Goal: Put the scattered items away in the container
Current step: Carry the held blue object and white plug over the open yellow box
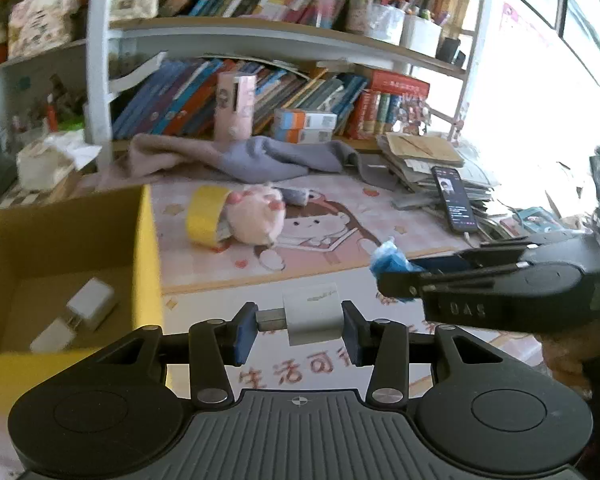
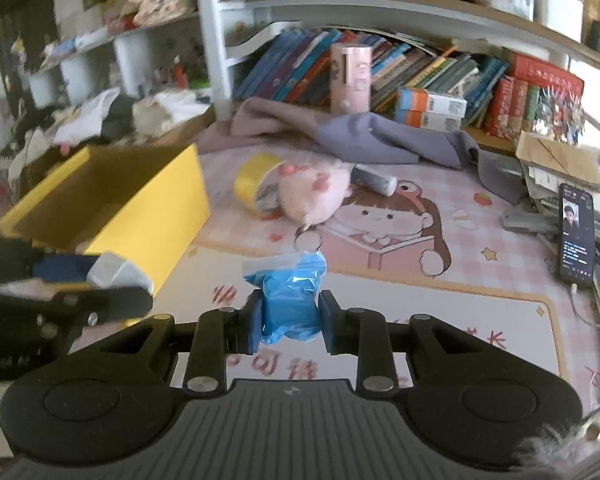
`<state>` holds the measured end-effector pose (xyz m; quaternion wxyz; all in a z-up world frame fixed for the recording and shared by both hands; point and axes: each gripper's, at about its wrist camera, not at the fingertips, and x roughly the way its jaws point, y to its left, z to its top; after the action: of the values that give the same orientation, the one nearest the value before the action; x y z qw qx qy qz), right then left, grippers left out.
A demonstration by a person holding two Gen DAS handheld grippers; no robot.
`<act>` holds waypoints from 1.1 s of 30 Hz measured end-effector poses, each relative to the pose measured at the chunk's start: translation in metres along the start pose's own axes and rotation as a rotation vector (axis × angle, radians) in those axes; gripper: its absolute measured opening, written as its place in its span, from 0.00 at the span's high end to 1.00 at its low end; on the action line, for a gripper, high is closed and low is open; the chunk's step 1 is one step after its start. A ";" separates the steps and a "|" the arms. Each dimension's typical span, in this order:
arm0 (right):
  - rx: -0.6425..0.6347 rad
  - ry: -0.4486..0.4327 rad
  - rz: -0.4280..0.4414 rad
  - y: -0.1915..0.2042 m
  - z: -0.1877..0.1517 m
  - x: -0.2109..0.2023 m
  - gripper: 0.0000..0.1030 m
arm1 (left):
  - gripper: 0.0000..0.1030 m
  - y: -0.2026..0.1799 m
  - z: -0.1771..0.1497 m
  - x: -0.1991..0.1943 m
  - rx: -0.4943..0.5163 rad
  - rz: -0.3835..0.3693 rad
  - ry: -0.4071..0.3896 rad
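Sitting between the left tool's (image 1: 299, 326) fingers, a white charger (image 1: 312, 318).

The red characters "生活可" are printed on the desk mat (image 1: 220, 264) in the left wrist view. The letters "DAS" are embossed on the black body of the right claw (image 1: 392, 276). Other labels cannot be read.

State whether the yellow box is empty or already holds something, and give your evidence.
Not empty. The yellow box already holds two white chargers on its floor, visible in the left wrist view.
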<state>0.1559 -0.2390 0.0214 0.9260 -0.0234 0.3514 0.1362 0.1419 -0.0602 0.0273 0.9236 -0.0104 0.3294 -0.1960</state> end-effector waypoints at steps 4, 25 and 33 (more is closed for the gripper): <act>-0.039 -0.003 -0.009 0.028 -0.014 -0.012 0.74 | 0.59 0.015 -0.015 -0.016 -0.022 -0.001 0.005; 0.010 0.046 0.042 0.121 -0.065 -0.044 0.74 | 0.59 0.056 -0.081 -0.096 -0.019 0.013 0.023; -0.032 0.044 0.076 0.142 -0.061 -0.042 0.74 | 0.59 0.072 -0.088 -0.108 -0.051 0.050 0.022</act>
<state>0.0485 -0.1206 0.0107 0.9117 -0.0278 0.3701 0.1763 0.0374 0.0557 0.0133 0.9238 -0.0238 0.3448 -0.1646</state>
